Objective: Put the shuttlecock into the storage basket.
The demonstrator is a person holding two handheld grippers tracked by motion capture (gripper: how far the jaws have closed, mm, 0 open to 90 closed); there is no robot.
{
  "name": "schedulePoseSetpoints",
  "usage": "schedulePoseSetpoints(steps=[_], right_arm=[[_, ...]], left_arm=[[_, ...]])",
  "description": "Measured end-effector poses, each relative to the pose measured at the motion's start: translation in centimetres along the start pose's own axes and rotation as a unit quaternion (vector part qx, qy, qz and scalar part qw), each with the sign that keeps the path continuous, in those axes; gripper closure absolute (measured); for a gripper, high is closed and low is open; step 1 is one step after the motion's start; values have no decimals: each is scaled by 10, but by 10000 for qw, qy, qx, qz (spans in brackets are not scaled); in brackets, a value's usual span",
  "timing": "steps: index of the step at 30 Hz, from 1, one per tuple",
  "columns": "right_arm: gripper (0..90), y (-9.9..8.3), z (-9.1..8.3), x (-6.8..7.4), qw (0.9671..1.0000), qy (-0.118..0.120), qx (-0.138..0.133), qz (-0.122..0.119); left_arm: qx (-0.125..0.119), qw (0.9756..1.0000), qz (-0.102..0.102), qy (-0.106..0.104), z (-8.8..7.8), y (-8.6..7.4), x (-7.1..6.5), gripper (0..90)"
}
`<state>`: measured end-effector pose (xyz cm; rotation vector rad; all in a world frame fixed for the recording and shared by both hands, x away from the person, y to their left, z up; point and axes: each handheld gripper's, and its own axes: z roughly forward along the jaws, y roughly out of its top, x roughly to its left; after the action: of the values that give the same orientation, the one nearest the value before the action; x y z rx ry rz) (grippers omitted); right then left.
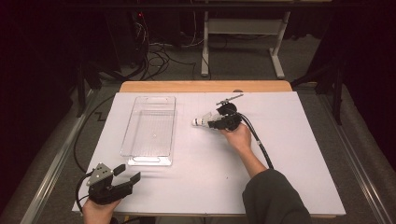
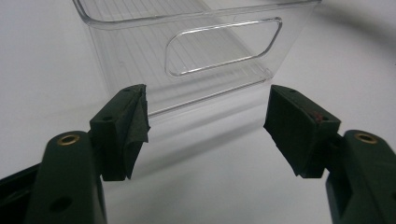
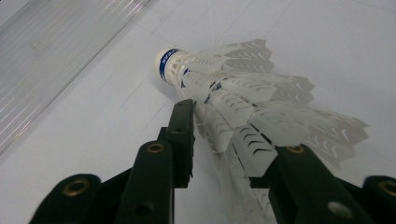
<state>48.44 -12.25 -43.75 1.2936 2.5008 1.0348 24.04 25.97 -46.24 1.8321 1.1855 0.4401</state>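
A white plastic shuttlecock (image 1: 200, 122) with a blue band on its cork lies on its side on the white table sheet (image 1: 289, 154), cork toward the clear bin (image 1: 129, 133). My right gripper (image 1: 212, 122) comes at it from the right, and its jaws are pressed on the skirt. In the right gripper view the shuttlecock (image 3: 233, 88) skirt sits between the two black jaws of that gripper (image 3: 224, 140), touching both. My left gripper (image 1: 127, 173) rests at the near left corner, open and holding nothing. From the left gripper (image 2: 208, 116) the bin's handle end (image 2: 140, 46) stands just ahead.
The clear bin (image 3: 56, 46) holds nothing and lies lengthwise left of the shuttlecock. A small dark metal part (image 1: 229, 99) lies beyond the right gripper. A wooden table edge (image 1: 205, 86) runs along the far side. Cables and a desk frame (image 1: 243, 28) are on the floor behind.
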Motion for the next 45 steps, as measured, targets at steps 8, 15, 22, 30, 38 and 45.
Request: schedulePoseSetpoints(steps=[8,15,22,30,38,45], right_arm=[[837,1,-1,2,10000,42,26,-63],[863,1,-2,3,10000,28,44,-29],[878,0,-5,4,10000,33,51,-68],[891,-1,-10,8,9999,68,51,-118],[892,-4,-15,10,9998,131,-15,-128],[891,-8,-23,12,9997,158,-31,-174]], left_arm=[[2,10000,0,-3,0,0,0,312],[2,10000,0,-1,0,0,0,312],[-4,10000,-2,7,0,0,0,312],[-8,10000,7,4,0,0,0,312],[-6,10000,13,5,0,0,0,312],[0,10000,8,19,0,0,0,313]])
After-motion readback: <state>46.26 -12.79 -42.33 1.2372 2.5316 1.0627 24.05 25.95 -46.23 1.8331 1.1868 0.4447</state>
